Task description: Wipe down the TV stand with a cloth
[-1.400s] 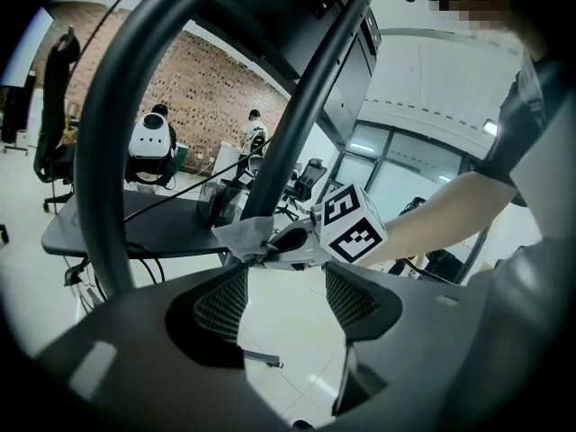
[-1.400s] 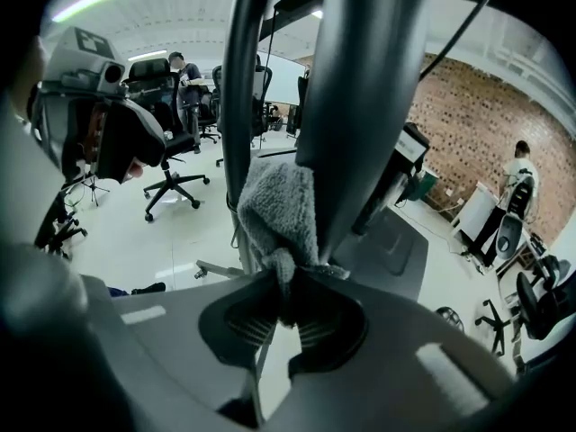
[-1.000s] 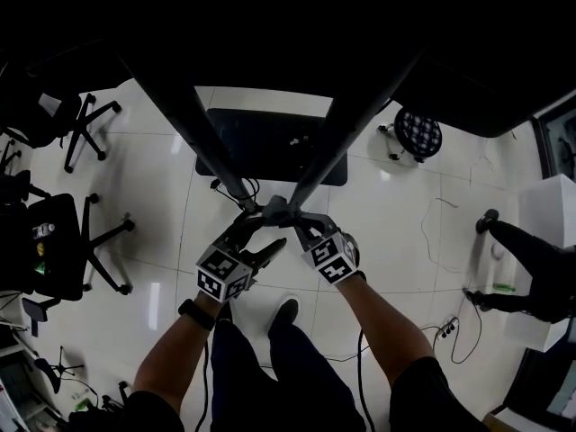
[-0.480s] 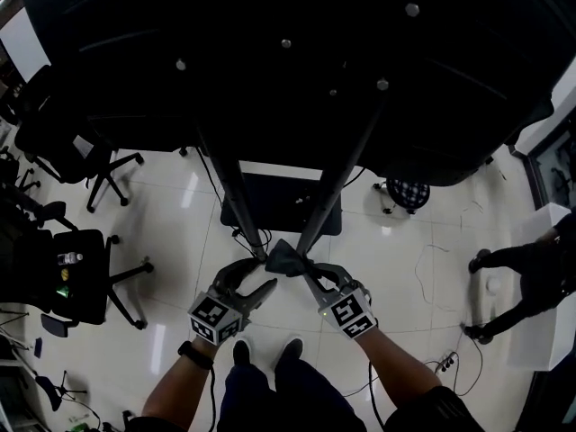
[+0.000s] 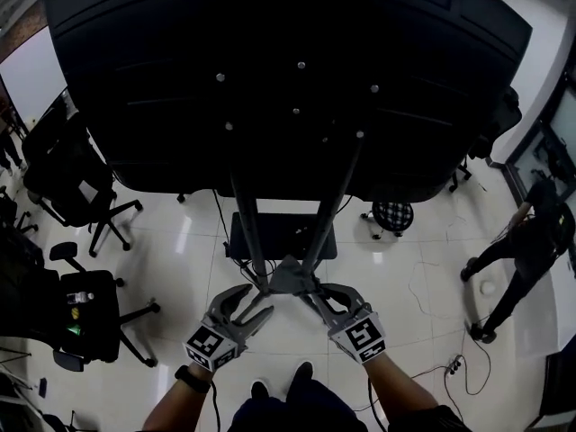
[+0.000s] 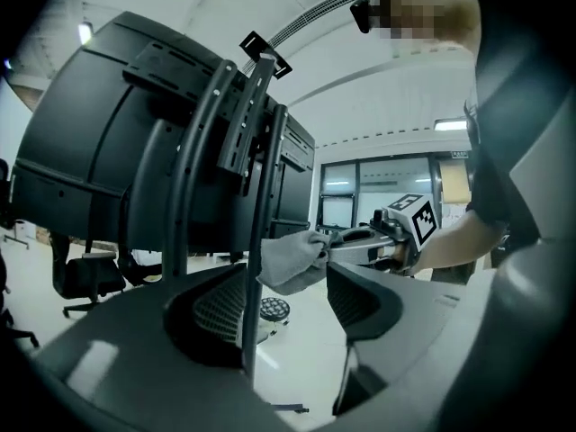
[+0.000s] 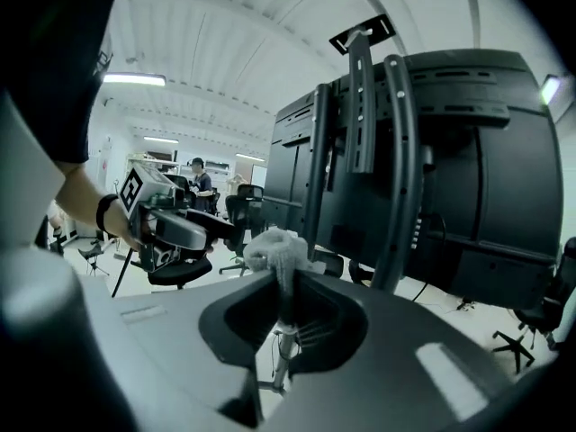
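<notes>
The TV stand's two dark poles (image 5: pixel 248 232) drop from the black back of the TV (image 5: pixel 288 79) toward the base plate (image 5: pixel 281 235) on the floor. A grey cloth (image 5: pixel 290 276) is bunched where the poles come close together. My right gripper (image 5: pixel 317 295) is shut on the cloth (image 7: pixel 278 249), which sticks up from its jaws beside a pole (image 7: pixel 400 178). My left gripper (image 5: pixel 241 308) is open just left of the cloth. In the left gripper view a thin pole (image 6: pixel 258 241) runs down between its jaws, with the cloth (image 6: pixel 292 257) just behind.
Black office chairs (image 5: pixel 85 304) stand at the left on the white tiled floor. A round checked stool (image 5: pixel 392 216) sits right of the base plate. A person (image 5: pixel 531 241) stands at the far right, and cables (image 5: pixel 445 367) lie on the floor nearby.
The view has tilted up, so the TV's back now fills the top. Both grippers sit lower in the picture. The right gripper still holds the cloth at the poles.
</notes>
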